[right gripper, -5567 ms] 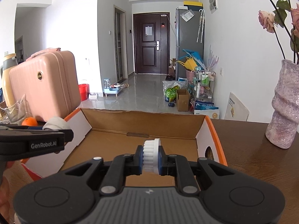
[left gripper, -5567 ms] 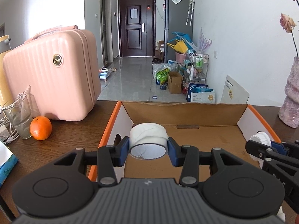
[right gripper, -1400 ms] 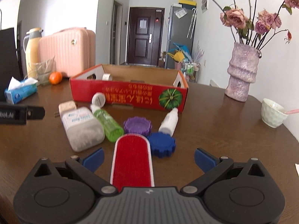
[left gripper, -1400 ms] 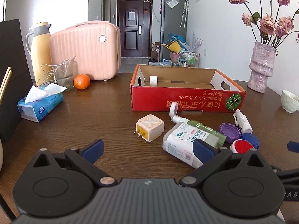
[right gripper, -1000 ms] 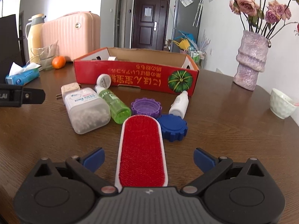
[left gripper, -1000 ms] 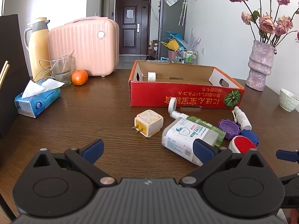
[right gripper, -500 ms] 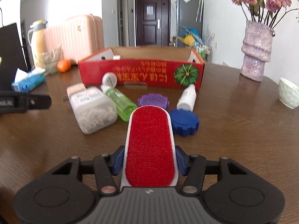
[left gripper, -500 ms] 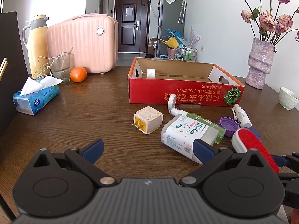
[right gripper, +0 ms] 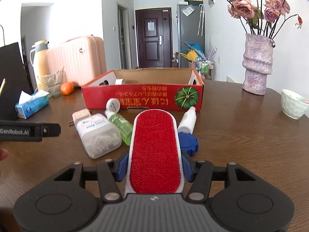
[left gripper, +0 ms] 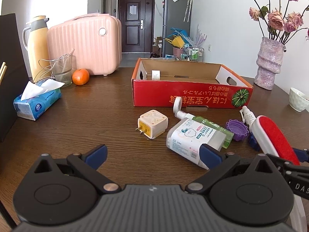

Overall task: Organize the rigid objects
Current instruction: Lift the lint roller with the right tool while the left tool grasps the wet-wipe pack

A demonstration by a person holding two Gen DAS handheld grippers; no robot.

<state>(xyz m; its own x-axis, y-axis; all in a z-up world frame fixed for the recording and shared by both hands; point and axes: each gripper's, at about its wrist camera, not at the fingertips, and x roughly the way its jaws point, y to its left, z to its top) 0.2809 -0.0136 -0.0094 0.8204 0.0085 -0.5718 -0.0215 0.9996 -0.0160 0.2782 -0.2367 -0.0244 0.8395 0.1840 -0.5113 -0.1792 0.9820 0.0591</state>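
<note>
My right gripper (right gripper: 154, 167) is shut on a red-faced white lint brush (right gripper: 155, 150), held just above the table with its front end tilted up. In the left wrist view the brush (left gripper: 274, 135) juts in at the right. My left gripper (left gripper: 153, 153) is open, with nothing between its fingers, hovering short of a cream plug adapter (left gripper: 152, 123) and a clear cotton-swab box (left gripper: 193, 137). A green bottle (left gripper: 210, 124), purple lid (left gripper: 237, 129), blue lid (right gripper: 188, 141) and small white bottle (right gripper: 187, 120) lie before the red cardboard box (left gripper: 191, 94), which holds a tape roll (left gripper: 155, 74).
At the back left stand a pink suitcase (left gripper: 85, 44), a yellow thermos (left gripper: 36, 46), a glass (left gripper: 61, 71), an orange (left gripper: 80, 76) and a tissue pack (left gripper: 36, 102). A vase of roses (left gripper: 267, 63) and a white bowl (left gripper: 298, 101) stand at the right.
The right gripper's jaws closed on the red brush, which lay flat between them, and raised it slightly. The left gripper has stayed open and still.
</note>
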